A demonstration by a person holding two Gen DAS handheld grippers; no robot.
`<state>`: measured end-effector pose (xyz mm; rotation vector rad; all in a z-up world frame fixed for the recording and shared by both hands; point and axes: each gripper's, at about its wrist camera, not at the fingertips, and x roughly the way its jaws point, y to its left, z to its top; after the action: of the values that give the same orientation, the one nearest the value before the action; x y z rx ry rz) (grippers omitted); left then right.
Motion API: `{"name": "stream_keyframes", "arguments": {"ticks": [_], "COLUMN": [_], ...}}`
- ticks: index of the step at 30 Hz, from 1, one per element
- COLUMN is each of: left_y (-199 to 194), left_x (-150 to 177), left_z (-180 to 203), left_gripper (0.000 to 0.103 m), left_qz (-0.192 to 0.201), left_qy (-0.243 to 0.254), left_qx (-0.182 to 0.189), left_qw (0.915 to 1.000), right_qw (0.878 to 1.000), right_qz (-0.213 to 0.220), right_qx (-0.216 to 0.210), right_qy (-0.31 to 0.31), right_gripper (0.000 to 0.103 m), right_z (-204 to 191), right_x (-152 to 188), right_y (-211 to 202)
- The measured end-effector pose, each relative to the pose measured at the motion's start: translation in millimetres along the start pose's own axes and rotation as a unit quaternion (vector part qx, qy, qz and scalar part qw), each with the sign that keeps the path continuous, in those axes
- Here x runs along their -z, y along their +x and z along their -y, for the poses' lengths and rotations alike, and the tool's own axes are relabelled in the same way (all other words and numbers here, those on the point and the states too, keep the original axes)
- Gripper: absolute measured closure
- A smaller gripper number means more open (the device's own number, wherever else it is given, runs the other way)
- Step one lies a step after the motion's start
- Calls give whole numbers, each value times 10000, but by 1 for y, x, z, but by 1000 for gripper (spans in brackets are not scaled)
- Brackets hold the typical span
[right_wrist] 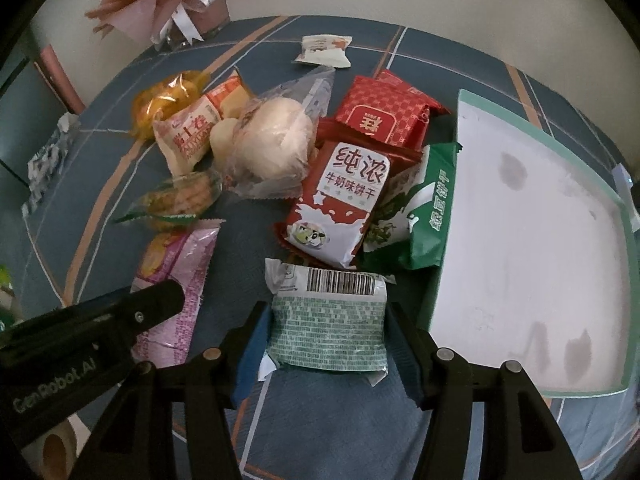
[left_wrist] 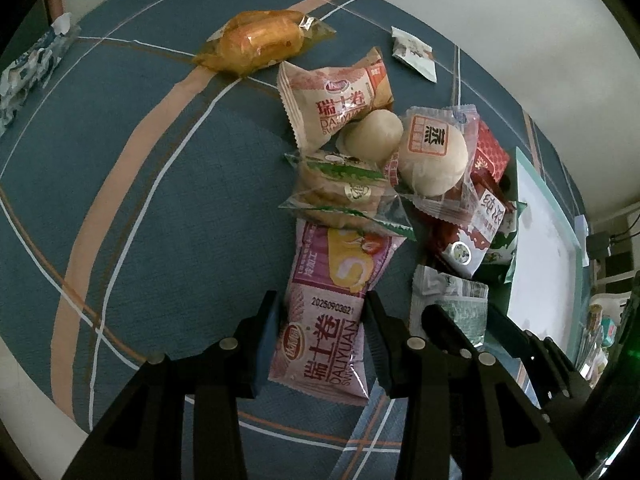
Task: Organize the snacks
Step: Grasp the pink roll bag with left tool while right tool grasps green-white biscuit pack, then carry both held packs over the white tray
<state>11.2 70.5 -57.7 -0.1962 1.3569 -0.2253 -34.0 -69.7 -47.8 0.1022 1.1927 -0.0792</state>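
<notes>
Left gripper [left_wrist: 320, 336] points steeply down with its two fingers closed against the sides of a pink Swiss roll packet [left_wrist: 328, 320], which lies flat on the blue plaid-clothed surface [left_wrist: 160, 200]; right gripper [right_wrist: 326, 332] points down just beside it, its fingers straddling a pale green and white wafer packet [right_wrist: 328, 320] with a barcode at its far end; the fingers sit at the packet's edges, though whether they press on it cannot be told. Beyond the left gripper the remaining snacks lie heaped together: a clear packet of round biscuits [left_wrist: 340, 192] just ahead of the pink packet, a second, beige Swiss roll packet [left_wrist: 336, 100] farther on, two pale round buns [left_wrist: 432, 160] in clear wrap, and an orange cake in yellow wrap [left_wrist: 260, 44] farthest away; just ahead of the right gripper lies a red milk biscuit packet [right_wrist: 340, 208], overlapping a darker red packet [right_wrist: 384, 112], with a green biscuit packet [right_wrist: 428, 216] leaning against the wall of a teal-rimmed white tray [right_wrist: 624, 240]; that tray sits to the right of the right gripper; a small white packet [right_wrist: 324, 50] lies apart at the far side.
</notes>
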Motion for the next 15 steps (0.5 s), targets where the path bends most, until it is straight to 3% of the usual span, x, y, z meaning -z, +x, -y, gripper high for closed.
{"name": "stream_keyframes", "arguments": {"ticks": [8, 15], "left_y": [4, 7], "left_x": [-2, -3], "left_z": [3, 7], "left_gripper": [59, 61], "left_qz": [3, 22], "left_qy": [36, 85], "left_qx": [-33, -64], "left_qw": [10000, 9999], "right_qw": [9999, 9998], "right_qz": [24, -140], "right_qx": [133, -94], "right_qy": [-80, 120], "right_gripper": [39, 41], "right_z": [-16, -16], "right_x": [7, 10], "right_y": [5, 16]}}
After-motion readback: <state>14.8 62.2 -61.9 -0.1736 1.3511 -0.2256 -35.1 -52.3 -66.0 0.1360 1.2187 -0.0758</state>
